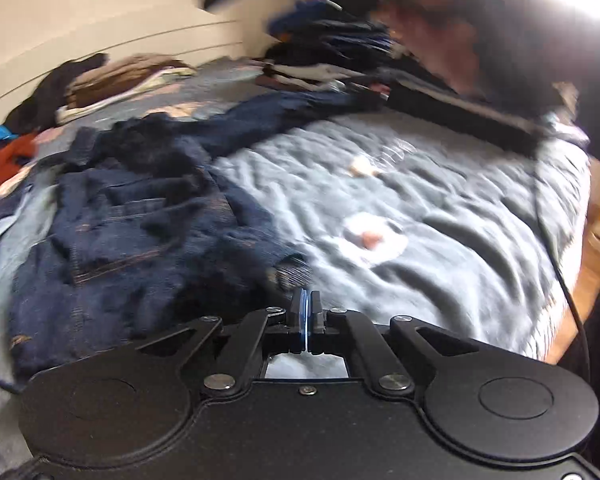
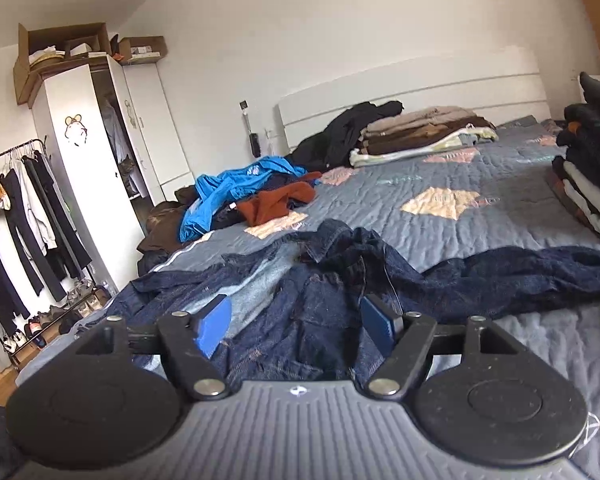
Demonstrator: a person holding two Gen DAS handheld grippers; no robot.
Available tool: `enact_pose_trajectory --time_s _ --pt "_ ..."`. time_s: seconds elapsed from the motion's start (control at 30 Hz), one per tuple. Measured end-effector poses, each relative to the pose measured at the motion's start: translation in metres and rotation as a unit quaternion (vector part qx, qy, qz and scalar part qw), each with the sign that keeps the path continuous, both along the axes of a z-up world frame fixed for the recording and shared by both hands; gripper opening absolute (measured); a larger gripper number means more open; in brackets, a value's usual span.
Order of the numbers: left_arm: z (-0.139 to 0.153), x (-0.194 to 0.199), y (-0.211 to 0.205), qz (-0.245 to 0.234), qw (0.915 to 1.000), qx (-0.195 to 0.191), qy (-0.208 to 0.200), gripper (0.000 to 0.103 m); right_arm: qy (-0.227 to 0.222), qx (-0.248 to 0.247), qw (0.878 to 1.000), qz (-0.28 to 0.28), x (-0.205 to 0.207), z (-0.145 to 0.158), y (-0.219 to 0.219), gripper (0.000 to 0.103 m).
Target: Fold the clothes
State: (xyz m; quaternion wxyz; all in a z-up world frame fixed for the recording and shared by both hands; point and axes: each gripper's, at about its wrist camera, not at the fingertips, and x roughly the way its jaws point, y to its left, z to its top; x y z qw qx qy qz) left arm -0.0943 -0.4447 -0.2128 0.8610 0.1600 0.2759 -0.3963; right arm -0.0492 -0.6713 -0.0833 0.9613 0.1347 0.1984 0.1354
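The dark blue jeans (image 2: 308, 280) lie crumpled on the near side of the bed (image 2: 480, 172), spread flat so they can be folded. The left gripper (image 1: 305, 300) is closed tight at a jeans edge, though I cannot tell if cloth is pinched, and the right gripper (image 2: 296, 320) waits wide open over the jeans. On the far left, cardboard boxes (image 2: 60, 48) on the wardrobe (image 2: 80, 184) hold small things.
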Motion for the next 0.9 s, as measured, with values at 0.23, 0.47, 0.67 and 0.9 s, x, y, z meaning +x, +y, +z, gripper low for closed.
enact_pose_trajectory --time_s 0.23,0.47,0.67,0.9 --pt "0.012 0.009 0.015 -0.006 0.9970 0.030 -0.072 0.042 0.080 -0.086 0.991 0.066 -0.041 -0.039 0.016 0.071" --pt "-0.032 -0.009 -0.011 -0.097 0.9419 0.176 -0.269 0.044 0.158 -0.120 0.977 0.073 -0.068 -0.092 0.039 0.071" --pt "-0.044 -0.004 -0.010 -0.083 0.9326 0.170 -0.307 0.011 0.157 -0.140 0.975 0.068 -0.076 -0.109 0.067 0.071" --pt "-0.004 0.015 0.010 -0.054 0.9716 0.077 -0.217 0.002 0.144 -0.087 0.985 0.032 -0.059 -0.102 0.075 0.071"
